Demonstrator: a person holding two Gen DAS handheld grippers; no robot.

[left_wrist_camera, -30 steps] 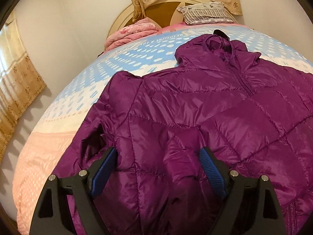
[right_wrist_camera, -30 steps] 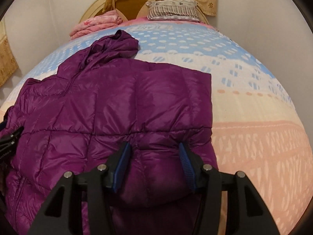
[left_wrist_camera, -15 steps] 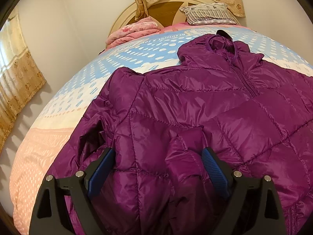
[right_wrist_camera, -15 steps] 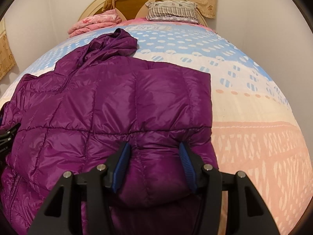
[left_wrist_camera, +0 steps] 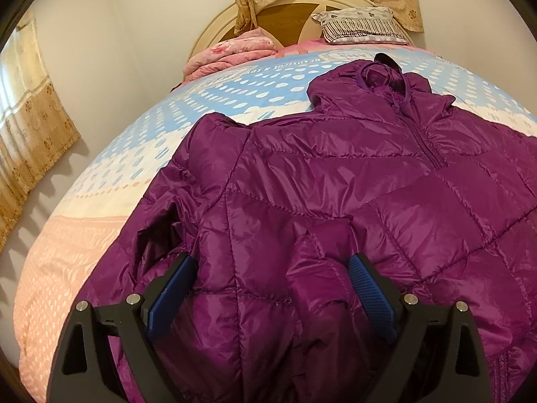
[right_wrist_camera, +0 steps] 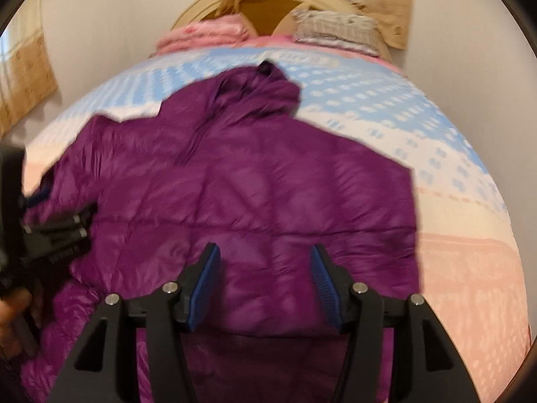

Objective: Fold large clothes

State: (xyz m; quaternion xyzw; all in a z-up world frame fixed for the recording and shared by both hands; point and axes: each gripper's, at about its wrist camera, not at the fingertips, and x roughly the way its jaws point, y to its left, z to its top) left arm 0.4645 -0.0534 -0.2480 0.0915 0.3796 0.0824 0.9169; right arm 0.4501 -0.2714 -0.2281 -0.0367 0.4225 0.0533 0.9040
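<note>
- Left wrist view: the purple jacket (left_wrist_camera: 335, 201) lies spread on the bed (left_wrist_camera: 100, 221), filling the middle and right of the frame, hood toward the headboard at the top, zip side up. That flat layout is what a fold needs.
- The left gripper (left_wrist_camera: 272, 288) sits at the bottom centre, jaws spread wide. A puffed ridge of jacket and what looks like a folded-in sleeve bulge between them, but the blue pads (left_wrist_camera: 173, 290) stand clear of the cloth, so nothing is pinched. The jaws have just been opening, which I read as letting go of the sleeve laid across the body.
- Right wrist view: blurred. The jacket fills the centre, its straight edge at right against the pink part of the bed.
- The right gripper (right_wrist_camera: 265, 282) at bottom centre is about half open over the hem, fabric between the jaws but apparently not squeezed; its jaws have also just widened.
- The left gripper shows at the left edge.
</note>
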